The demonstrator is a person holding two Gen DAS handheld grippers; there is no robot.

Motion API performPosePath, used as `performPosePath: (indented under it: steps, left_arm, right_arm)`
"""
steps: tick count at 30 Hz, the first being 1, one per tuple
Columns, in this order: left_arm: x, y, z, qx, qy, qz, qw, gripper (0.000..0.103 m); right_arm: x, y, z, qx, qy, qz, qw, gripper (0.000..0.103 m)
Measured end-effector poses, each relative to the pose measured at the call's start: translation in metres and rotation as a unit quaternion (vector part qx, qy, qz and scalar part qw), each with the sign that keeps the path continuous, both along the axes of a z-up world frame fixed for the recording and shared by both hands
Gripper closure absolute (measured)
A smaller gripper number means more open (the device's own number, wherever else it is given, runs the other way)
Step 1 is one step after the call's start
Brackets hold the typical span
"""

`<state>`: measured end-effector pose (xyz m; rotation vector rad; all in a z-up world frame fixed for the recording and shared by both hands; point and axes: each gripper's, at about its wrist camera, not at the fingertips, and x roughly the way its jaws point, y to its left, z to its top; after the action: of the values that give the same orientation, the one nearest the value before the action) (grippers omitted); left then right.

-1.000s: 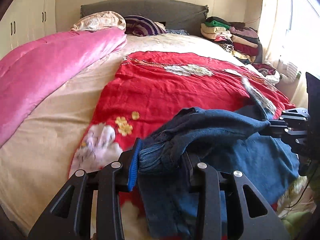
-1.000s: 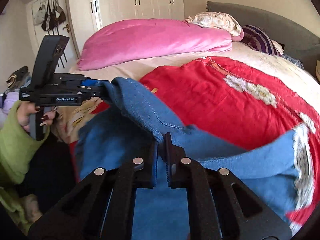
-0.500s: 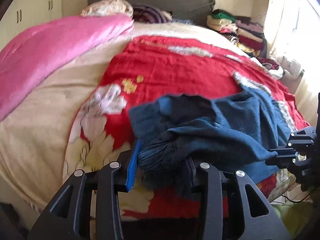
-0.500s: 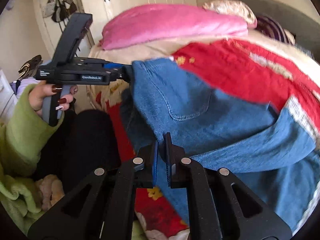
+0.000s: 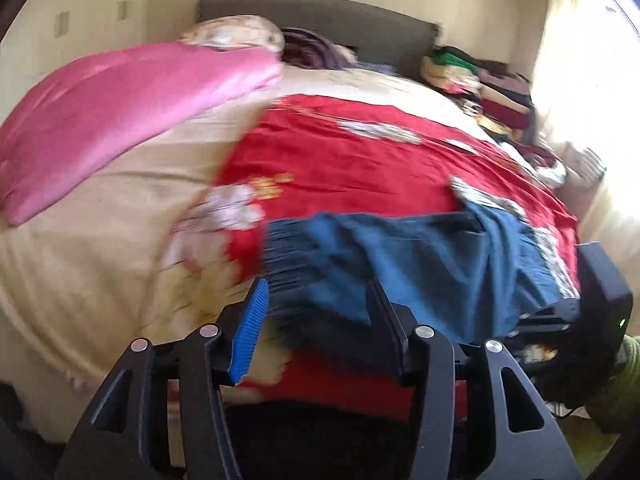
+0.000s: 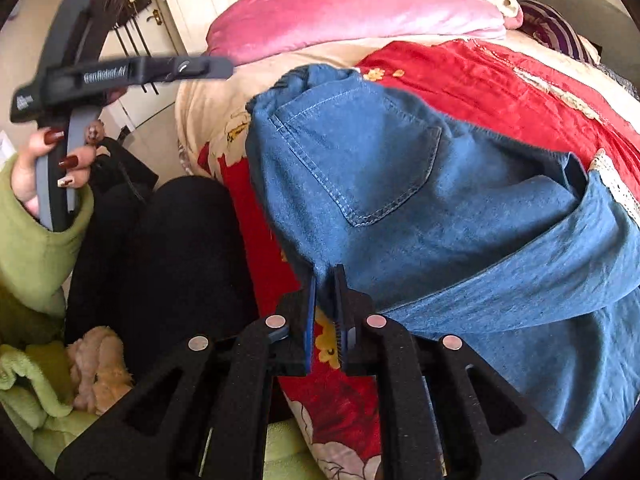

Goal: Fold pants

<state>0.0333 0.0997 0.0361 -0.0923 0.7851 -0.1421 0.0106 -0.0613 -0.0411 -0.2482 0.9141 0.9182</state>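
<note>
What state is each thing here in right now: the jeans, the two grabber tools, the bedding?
Jeans: laid on the red blanket, back pocket up, one leg folded across.
Red blanket: spread flat over the bed.
Pink quilt: bunched along the bed's far side.
Left gripper: jaws opening, nothing pinched.
Right gripper: jaws opening, denim edge between them.
Clothes stack: folded, piled by the headboard.

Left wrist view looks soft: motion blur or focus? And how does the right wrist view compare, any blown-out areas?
Left wrist view: motion smear across the jeans and red blanket, while the left gripper itself stays sharp, so motion, not focus; the window at right is blown out. Right wrist view: crisp jeans stitching, only the other gripper's body at upper left smeared; no clipping.
</note>
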Motion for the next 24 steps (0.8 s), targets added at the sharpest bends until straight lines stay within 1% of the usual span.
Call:
performPosePath:
  steps: [1, 2, 3, 4, 6, 8, 10, 12, 15, 16, 18, 20, 22, 24]
  left_arm:
    - [0.008, -0.009, -0.005, -0.002, 0.008, -0.017, 0.9998, 0.062]
    - [0.018, -0.02, -0.016, 0.006, 0.025, -0.029, 0.9992, 0.067]
    - [0.023, -0.025, -0.025, 0.019, 0.037, -0.029, 0.9987, 0.067]
    - [0.027, -0.028, -0.036, 0.032, 0.049, -0.029, 0.9979, 0.067]
    - [0.032, -0.029, -0.058, 0.039, 0.076, -0.025, 0.996, 0.067]
    - [0.031, -0.026, -0.065, 0.032, 0.078, -0.026, 0.9961, 0.067]
    - [0.029, -0.025, -0.065, 0.034, 0.075, -0.027, 0.9962, 0.067]
    - [0.028, -0.024, -0.066, 0.03, 0.074, -0.028, 0.9964, 0.067]
    - [0.026, -0.024, -0.067, 0.026, 0.071, -0.03, 0.9967, 0.067]
    - [0.027, -0.026, -0.068, 0.024, 0.072, -0.03, 0.9967, 0.067]
    - [0.026, -0.025, -0.067, 0.024, 0.07, -0.028, 0.9969, 0.067]
    - [0.025, -0.023, -0.063, 0.014, 0.068, -0.024, 0.9973, 0.067]
    - [0.02, -0.02, -0.056, 0.001, 0.06, -0.02, 0.998, 0.065]
    - [0.012, -0.018, -0.046, -0.004, 0.05, -0.016, 0.9986, 0.06]
  right_arm:
    - [-0.002, 0.0, 0.001, 0.002, 0.004, 0.005, 1.0, 0.093]
    - [-0.003, -0.001, 0.005, 0.01, 0.016, 0.01, 1.0, 0.093]
    - [-0.007, -0.005, 0.014, 0.028, 0.022, 0.016, 0.999, 0.09]
    - [-0.011, -0.009, 0.024, 0.047, 0.011, 0.021, 0.999, 0.082]
    - [-0.016, -0.014, 0.04, 0.056, -0.023, 0.015, 0.998, 0.074]
    - [-0.012, -0.016, 0.046, 0.064, -0.035, 0.003, 0.997, 0.074]
    - [-0.001, -0.011, 0.039, 0.057, -0.029, -0.018, 0.998, 0.073]
    - [0.012, -0.002, 0.023, 0.031, -0.008, -0.042, 0.999, 0.073]
    - [0.026, 0.005, -0.016, -0.02, 0.047, -0.072, 0.996, 0.073]
    - [0.026, 0.004, -0.021, -0.018, 0.054, -0.079, 0.995, 0.072]
    - [0.024, -0.001, -0.014, -0.001, 0.057, -0.073, 0.996, 0.069]
    - [0.021, -0.013, 0.001, 0.031, 0.056, -0.073, 0.995, 0.068]
    - [0.02, -0.027, 0.016, 0.047, 0.043, -0.087, 0.994, 0.063]
    - [0.022, -0.045, 0.028, 0.058, 0.029, -0.111, 0.992, 0.059]
